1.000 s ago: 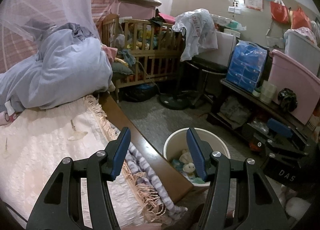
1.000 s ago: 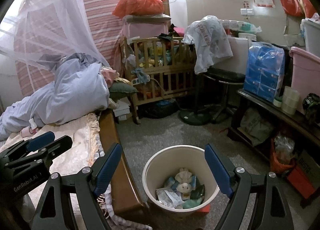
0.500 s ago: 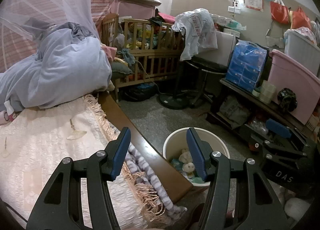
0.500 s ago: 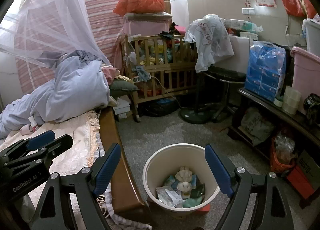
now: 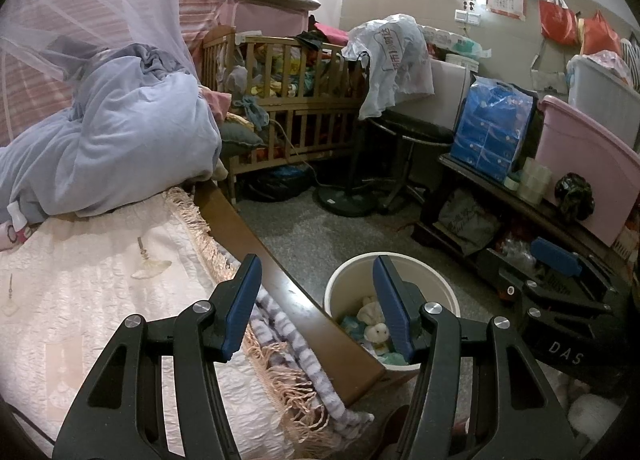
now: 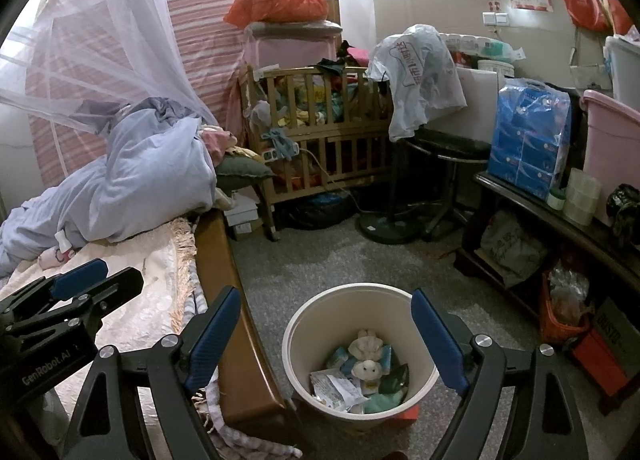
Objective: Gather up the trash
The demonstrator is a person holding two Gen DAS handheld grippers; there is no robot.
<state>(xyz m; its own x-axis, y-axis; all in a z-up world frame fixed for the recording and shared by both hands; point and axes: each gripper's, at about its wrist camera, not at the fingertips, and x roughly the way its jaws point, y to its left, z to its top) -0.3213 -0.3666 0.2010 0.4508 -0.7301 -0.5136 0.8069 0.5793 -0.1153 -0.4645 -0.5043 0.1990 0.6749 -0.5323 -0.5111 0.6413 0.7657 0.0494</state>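
Observation:
A cream waste bin stands on the grey floor beside the bed's wooden rail. It holds crumpled tissues and wrappers. My right gripper hovers above the bin, open wide, with nothing between its blue pads. My left gripper is open over the bed's edge and holds nothing. Its right finger hides part of the bin and the trash. Each gripper shows at the edge of the other's view: the left gripper and the right gripper.
A bed with a cream cover and a heaped blue blanket fills the left. A wooden crib, a black stool and a fan base stand behind the bin. A low dark shelf with a pink tub runs along the right.

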